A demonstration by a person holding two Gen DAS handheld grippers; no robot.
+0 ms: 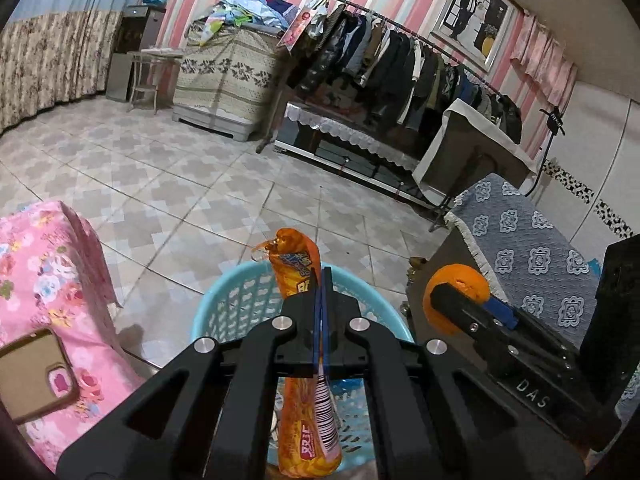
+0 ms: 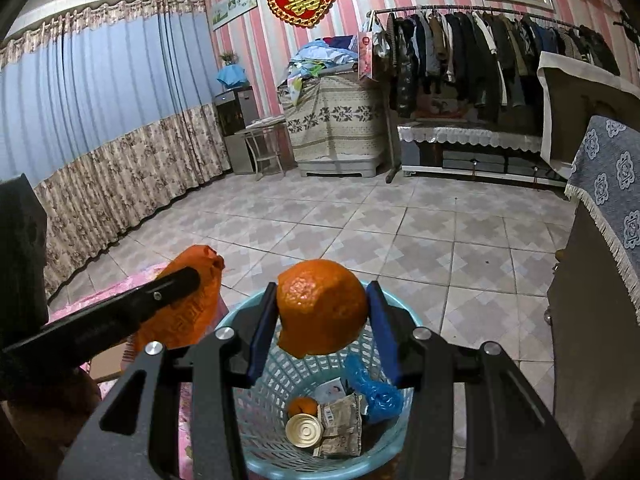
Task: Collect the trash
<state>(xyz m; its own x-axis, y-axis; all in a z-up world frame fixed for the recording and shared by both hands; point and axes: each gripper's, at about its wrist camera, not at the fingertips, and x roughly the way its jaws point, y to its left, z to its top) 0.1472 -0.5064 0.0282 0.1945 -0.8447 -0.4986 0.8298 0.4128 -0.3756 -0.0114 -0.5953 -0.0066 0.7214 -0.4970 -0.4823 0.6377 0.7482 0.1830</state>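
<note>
- Above a pale blue basket (image 2: 256,420) standing on the tiled floor (image 2: 360,224), two hand-held grippers hover side by side, each carrying one piece of trash.
- Left gripper (image 1: 322,280): its fingers are pressed fully together, pinching an orange snack wrapper (image 1: 296,268) flat between them. The wrapper sticks out past the fingertips and also hangs down behind them, over the basket's mouth.
- Right gripper (image 2: 322,308): its fingers are partly open and clamp an orange peel (image 2: 324,308) from both sides. The peel is cupped, with a torn lower edge, and sits straight over the basket opening.
- Both loads seem to be held over the basket so that letting go would drop them straight in.
- Down in the basket already lie a round can lid (image 2: 304,430), a crumpled packet (image 2: 342,424), a blue plastic bag (image 2: 374,390) and another bit of orange peel.
- Beside the basket, towards the left gripper, is a pink flowered cover (image 1: 48,264) with a phone (image 1: 32,372) resting on it; on the other side stands a piece of furniture under a blue patterned cloth (image 1: 532,248).
</note>
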